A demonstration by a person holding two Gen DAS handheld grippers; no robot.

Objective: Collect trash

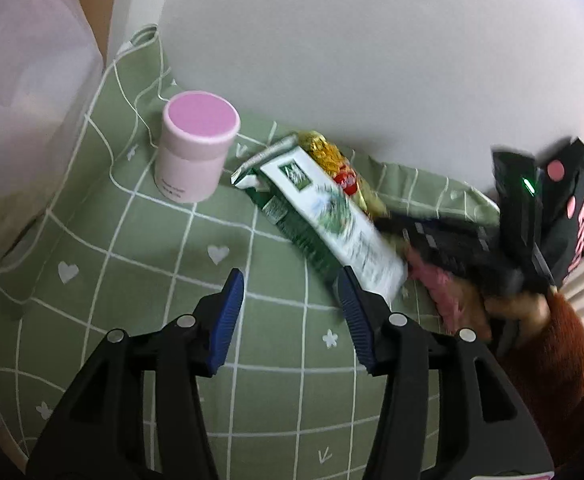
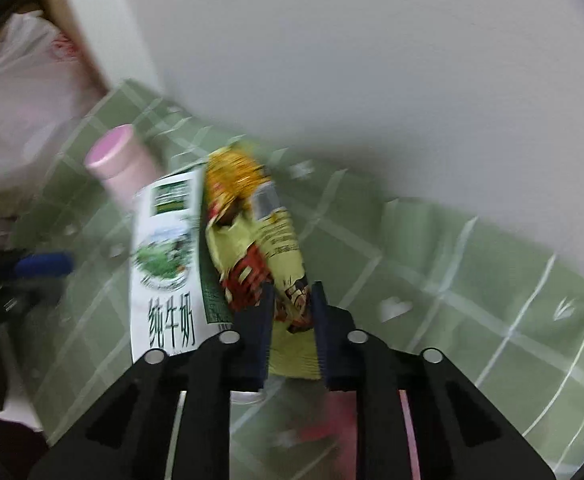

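Table cover: a green cloth (image 1: 180, 240) with a white grid, small hearts and flowers, spread over the table and bunched up against the white wall (image 1: 371, 40) behind
Left gripper (image 1: 292, 292): its blue-padded fingers (image 1: 228, 312) stand apart over bare cloth, released, nothing between them; the right-hand finger's tip lies just at the near corner of the milk carton
Milk carton (image 1: 331, 216): a green and white carton lying flat on the cloth, its folded top toward the pink container, its printed white face up
Snack wrapper (image 2: 252, 216): a yellow and red crinkled wrapper lying beside the carton on the wall side, touching it along its length
Right gripper (image 2: 292, 296): its fingers (image 2: 260, 320) are drawn close together with the near end of the wrapper between them, clenched on it as far as the blurred right wrist view shows; in the left wrist view it comes in from the right, blurred, held by a hand (image 1: 507, 304) in a rust-brown sleeve (image 1: 563, 380)
Pink container (image 1: 196, 144): a pale pink cylinder with a darker pink lid, upright on the cloth, just left of the carton's top, not touching it
Plastic bag (image 2: 16, 92): a thin whitish bag at the left edge, beyond the cloth
Pink thing under the right gripper (image 1: 443, 288): too blurred to tell what it is
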